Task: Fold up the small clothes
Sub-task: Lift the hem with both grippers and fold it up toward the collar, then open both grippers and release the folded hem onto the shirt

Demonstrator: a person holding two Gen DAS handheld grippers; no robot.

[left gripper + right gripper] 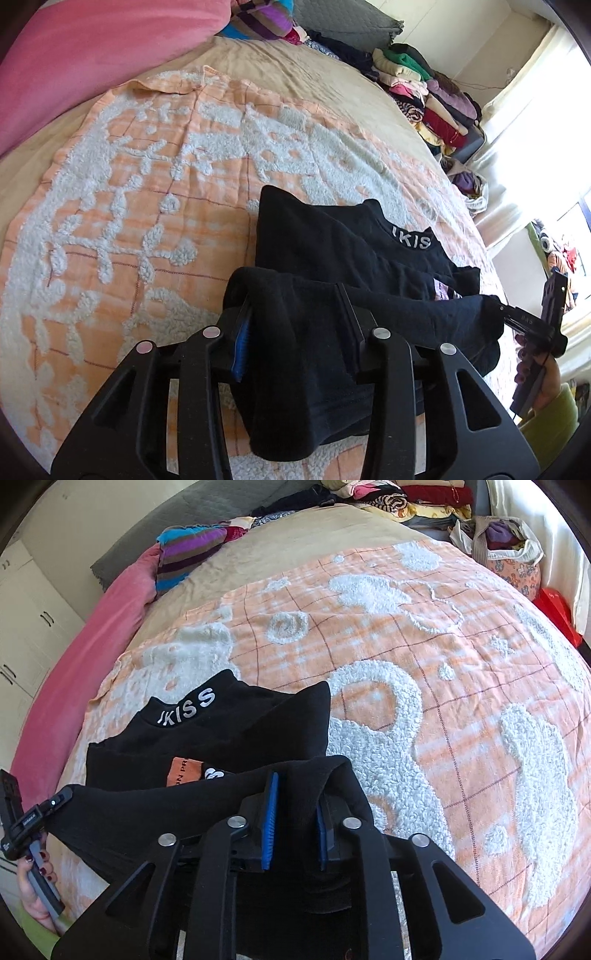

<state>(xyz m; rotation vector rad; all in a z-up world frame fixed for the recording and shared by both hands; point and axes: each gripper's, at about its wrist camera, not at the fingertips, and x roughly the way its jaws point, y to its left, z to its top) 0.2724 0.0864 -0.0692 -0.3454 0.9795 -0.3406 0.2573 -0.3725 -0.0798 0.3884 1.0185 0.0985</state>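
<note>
The left gripper (295, 325) and right gripper (295, 819) each clamp one end of a black garment (332, 251), its held edge raised. The rest lies on the orange blanket (147, 184) near its front edge, on the bed (295, 74).

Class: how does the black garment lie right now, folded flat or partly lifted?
Partly lifted: black garment hangs between left gripper and right gripper, far part on blanket.
</note>
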